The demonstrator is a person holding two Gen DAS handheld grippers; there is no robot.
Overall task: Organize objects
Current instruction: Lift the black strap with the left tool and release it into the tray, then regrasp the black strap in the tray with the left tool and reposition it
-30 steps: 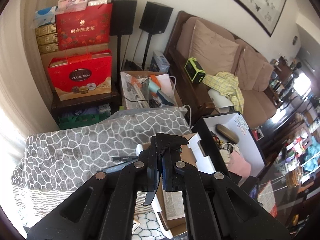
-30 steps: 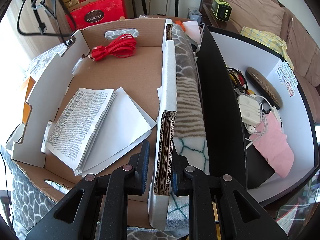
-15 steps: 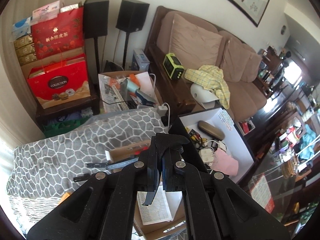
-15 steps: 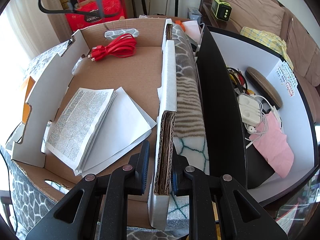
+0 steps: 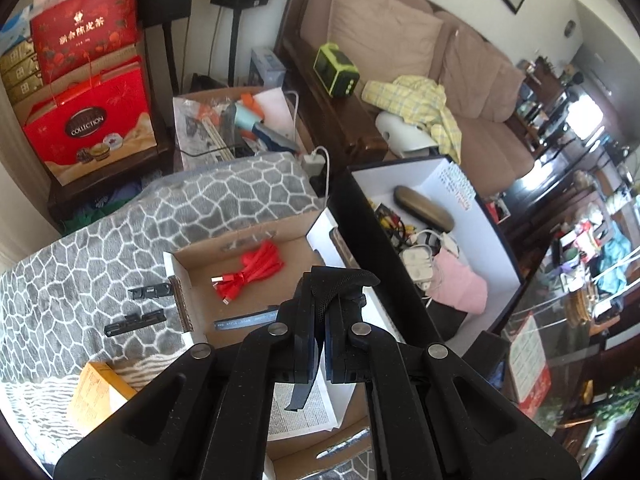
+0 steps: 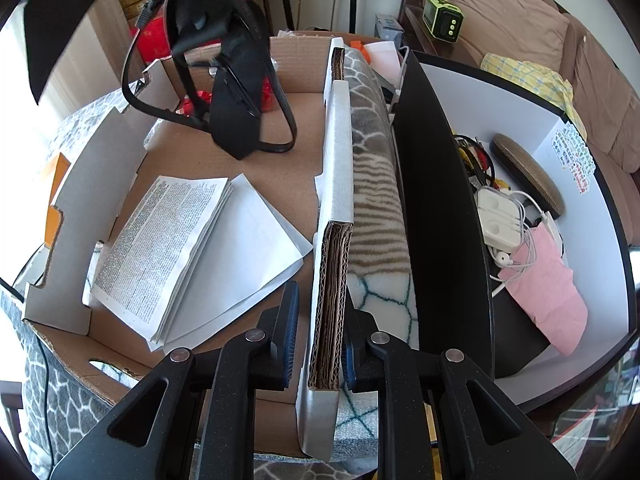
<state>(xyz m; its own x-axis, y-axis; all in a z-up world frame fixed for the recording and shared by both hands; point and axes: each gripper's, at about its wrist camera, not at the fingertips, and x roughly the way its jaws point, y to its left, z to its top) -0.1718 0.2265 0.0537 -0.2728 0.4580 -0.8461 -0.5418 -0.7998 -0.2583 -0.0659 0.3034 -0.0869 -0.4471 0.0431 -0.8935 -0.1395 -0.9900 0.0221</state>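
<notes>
My left gripper [image 5: 324, 332] is shut on a black mesh strap [image 5: 340, 284]. In the right wrist view the strap's black pouch [image 6: 236, 92] hangs with its loops over the far end of the open cardboard box [image 6: 300, 52], partly hiding a red cable [image 6: 204, 98]. From the left wrist view the red cable [image 5: 252, 272] lies on the floor of the cardboard box [image 5: 240, 248]. My right gripper [image 6: 320, 300] is shut on the box's near right wall [image 6: 328, 280]. A printed leaflet on white sheets [image 6: 168, 236] lies inside.
A black box with a white inside [image 6: 440, 200] stands right of the cardboard box and holds a glasses case [image 6: 528, 168], white chargers [image 6: 500, 216] and a pink cloth [image 6: 548, 292]. Both rest on a grey patterned blanket [image 5: 80, 280], beside two black clips [image 5: 150, 291] and an orange box [image 5: 96, 396].
My left gripper has come down over the cardboard box. In the right wrist view the black pouch swung from the upper left to above the red cable. The right gripper has not moved.
</notes>
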